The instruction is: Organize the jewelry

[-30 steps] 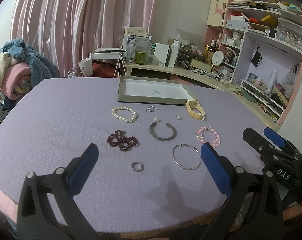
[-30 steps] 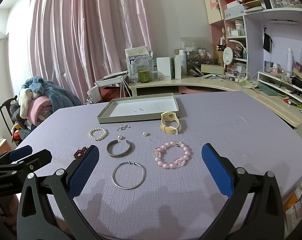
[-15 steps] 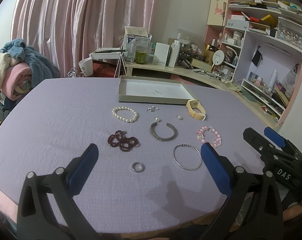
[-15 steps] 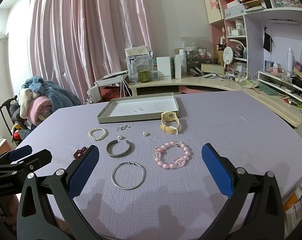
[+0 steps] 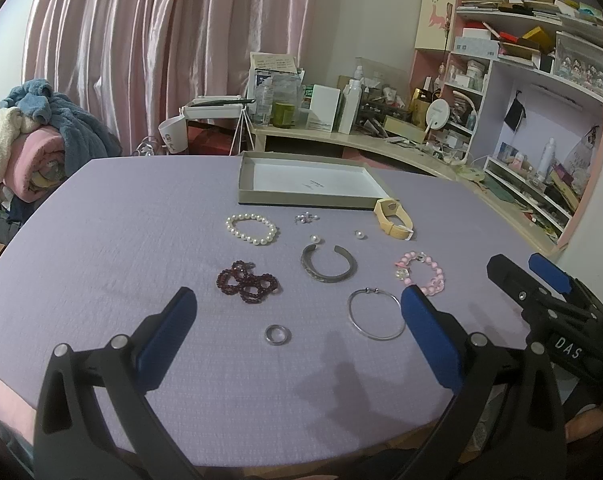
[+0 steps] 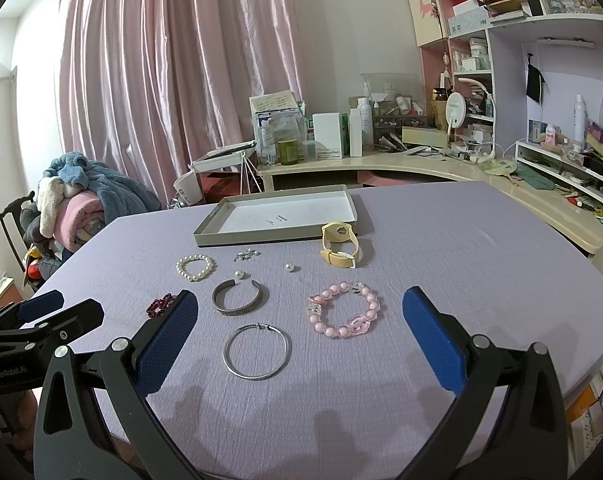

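Jaws of the left gripper (image 5: 297, 332) and the right gripper (image 6: 301, 332) are spread wide, empty, above the near edge of the lilac cloth-covered counter (image 6: 461, 248). The dark red beaded bracelet (image 6: 160, 305) is partly hidden behind the right gripper's blue pad. Jewelry lies loose near the shallow grey cardboard tray (image 6: 277, 216): white pearl bracelet (image 5: 251, 230), grey metal cuff (image 5: 328, 266), thin silver bangle (image 6: 257, 351), pink beaded bracelet (image 6: 345, 315), small silver ring (image 5: 277, 335), yellow watch (image 6: 339, 244).
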The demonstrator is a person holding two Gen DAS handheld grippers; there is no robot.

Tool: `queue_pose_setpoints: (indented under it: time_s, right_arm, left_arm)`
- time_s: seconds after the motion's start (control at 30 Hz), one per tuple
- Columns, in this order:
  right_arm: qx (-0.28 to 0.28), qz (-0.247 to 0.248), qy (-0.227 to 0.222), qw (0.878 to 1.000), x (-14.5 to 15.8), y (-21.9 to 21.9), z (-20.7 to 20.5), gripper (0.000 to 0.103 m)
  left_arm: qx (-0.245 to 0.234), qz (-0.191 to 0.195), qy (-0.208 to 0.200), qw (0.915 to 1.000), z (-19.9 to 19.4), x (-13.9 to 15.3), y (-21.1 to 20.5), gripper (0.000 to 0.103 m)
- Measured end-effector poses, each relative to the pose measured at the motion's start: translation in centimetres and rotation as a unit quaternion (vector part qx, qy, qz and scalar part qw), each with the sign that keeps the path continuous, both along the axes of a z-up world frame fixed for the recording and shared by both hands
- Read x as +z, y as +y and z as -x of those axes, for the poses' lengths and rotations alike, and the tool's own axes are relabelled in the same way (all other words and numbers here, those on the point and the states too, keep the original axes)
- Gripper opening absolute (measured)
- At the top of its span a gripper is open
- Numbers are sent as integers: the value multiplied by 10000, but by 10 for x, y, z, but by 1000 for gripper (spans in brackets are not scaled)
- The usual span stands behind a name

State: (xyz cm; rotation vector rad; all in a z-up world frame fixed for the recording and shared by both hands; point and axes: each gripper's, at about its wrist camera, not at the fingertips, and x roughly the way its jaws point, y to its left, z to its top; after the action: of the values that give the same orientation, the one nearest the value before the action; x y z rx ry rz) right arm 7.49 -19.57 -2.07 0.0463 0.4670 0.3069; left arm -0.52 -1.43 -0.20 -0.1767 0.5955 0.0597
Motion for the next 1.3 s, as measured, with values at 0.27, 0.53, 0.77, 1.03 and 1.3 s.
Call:
queue_pose_setpoints:
  time_s: [0.27,0.53,0.77,1.03,1.3]
  right_arm:
    - [4,-2,12,10000,-1,1,-2,102]
    - [35,-12,173,9998,-10,-1,-9,102]
    - [252,119,609,9978,-26,14,-21,102]
    - [664,438,1323,9880,-56,45,-43,102]
    - [554,1049,1800,9765,-80,68,-59,101]
  left_arm:
    - [20,-3,44,10000,-8,1,16,101]
    - [124,38,225,9997,-13,-6,23,101]
    - [397,250,563,9973,-20,-18,43,101]
    - [680,163,813,9942,-24,-26,68,101]
    - [702,216,970,9926,-26,-32,85,101]
